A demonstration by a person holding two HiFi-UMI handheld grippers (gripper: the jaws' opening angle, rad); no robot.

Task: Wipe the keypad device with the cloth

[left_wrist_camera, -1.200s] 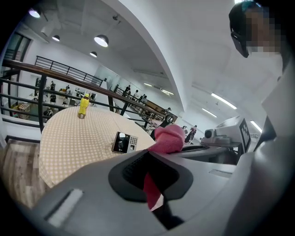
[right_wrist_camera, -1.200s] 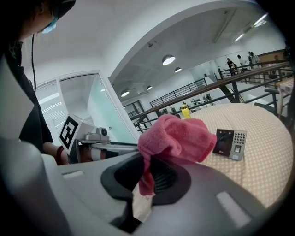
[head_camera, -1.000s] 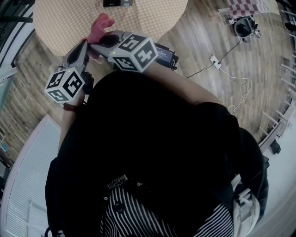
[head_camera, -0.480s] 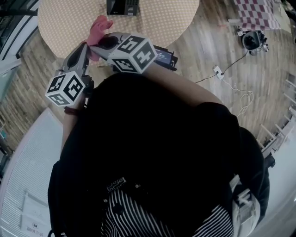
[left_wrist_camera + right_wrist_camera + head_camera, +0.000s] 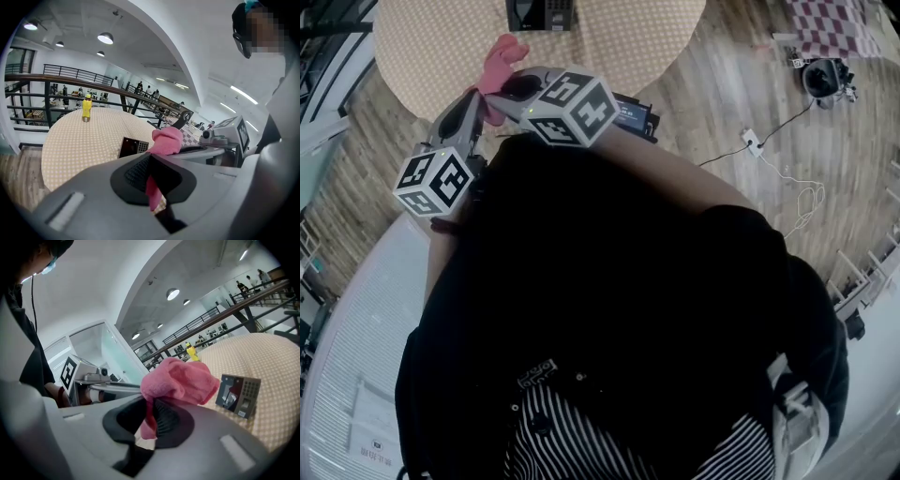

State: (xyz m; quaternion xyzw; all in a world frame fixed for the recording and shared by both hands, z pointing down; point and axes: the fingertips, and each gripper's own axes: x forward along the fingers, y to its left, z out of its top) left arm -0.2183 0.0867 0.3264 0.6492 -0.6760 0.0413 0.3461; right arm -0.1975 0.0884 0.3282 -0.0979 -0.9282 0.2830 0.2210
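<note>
Round desk (image 5: 619,37) with a beige dotted top, seen from above in the head view and nearly edge-on in both tool views. A dark keypad device (image 5: 542,13) rests on the top, cut by the upper frame edge in the head view. A small yellow bottle (image 5: 86,108) stands upright near the far rim, well apart from the keypad device. A wooden plank floor (image 5: 722,94) surrounds the desk. On it, to the right: a white power strip (image 5: 756,142), a thin white cable (image 5: 802,202) in loose loops, a black device (image 5: 825,79), and a checked cloth (image 5: 830,26) just beyond it.
</note>
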